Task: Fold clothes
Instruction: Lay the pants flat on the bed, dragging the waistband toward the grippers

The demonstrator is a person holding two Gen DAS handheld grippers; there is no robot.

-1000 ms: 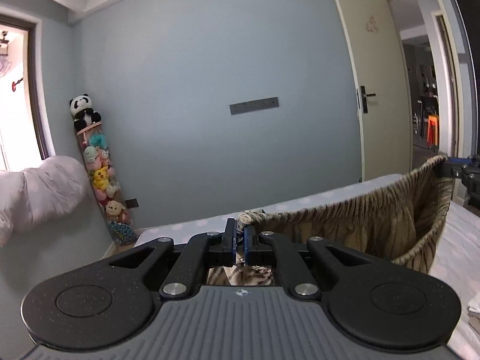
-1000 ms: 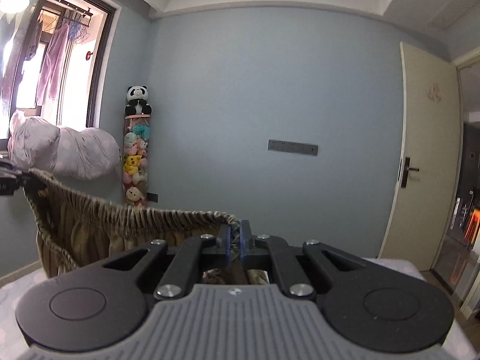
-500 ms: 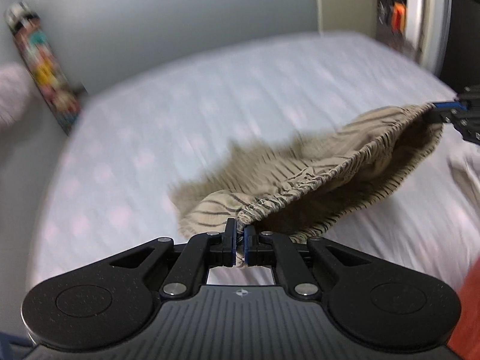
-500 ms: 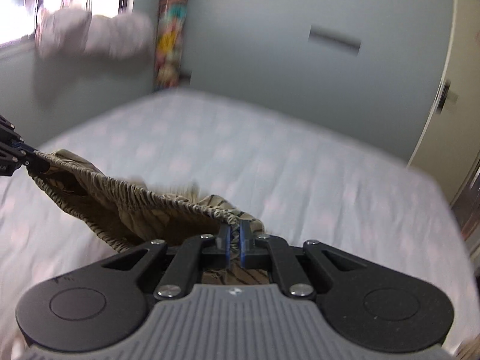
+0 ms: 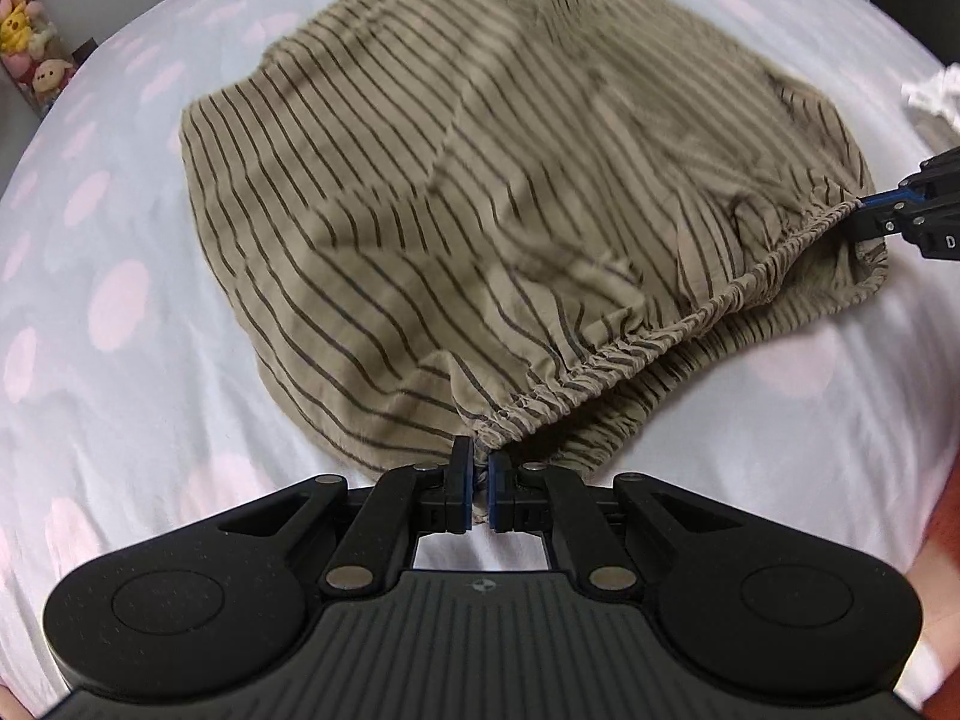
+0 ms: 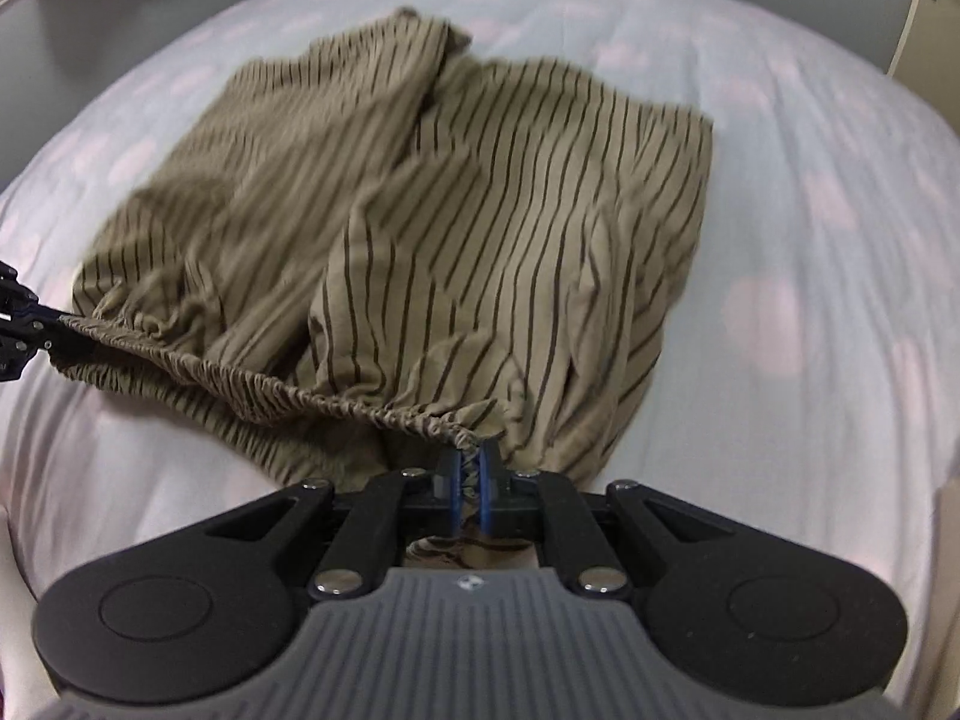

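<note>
A pair of tan shorts with thin dark stripes (image 5: 480, 180) lies spread on the bed, legs pointing away from me; it also shows in the right wrist view (image 6: 480, 210). My left gripper (image 5: 478, 468) is shut on one end of the elastic waistband (image 5: 660, 336). My right gripper (image 6: 471, 462) is shut on the other end, and it shows at the right edge of the left wrist view (image 5: 864, 210). The left gripper shows at the left edge of the right wrist view (image 6: 42, 318). The waistband is stretched between them, just above the sheet.
The bed sheet (image 5: 120, 330) is pale blue with pink dots and reaches all around the shorts. A white crumpled cloth (image 5: 930, 96) lies at the far right. Plush toys (image 5: 24, 42) stand by the wall at the far left.
Both grippers swung down from facing the wall to facing the bed. The shorts, held hanging in the air by the waistband, now lie spread flat on the sheet.
</note>
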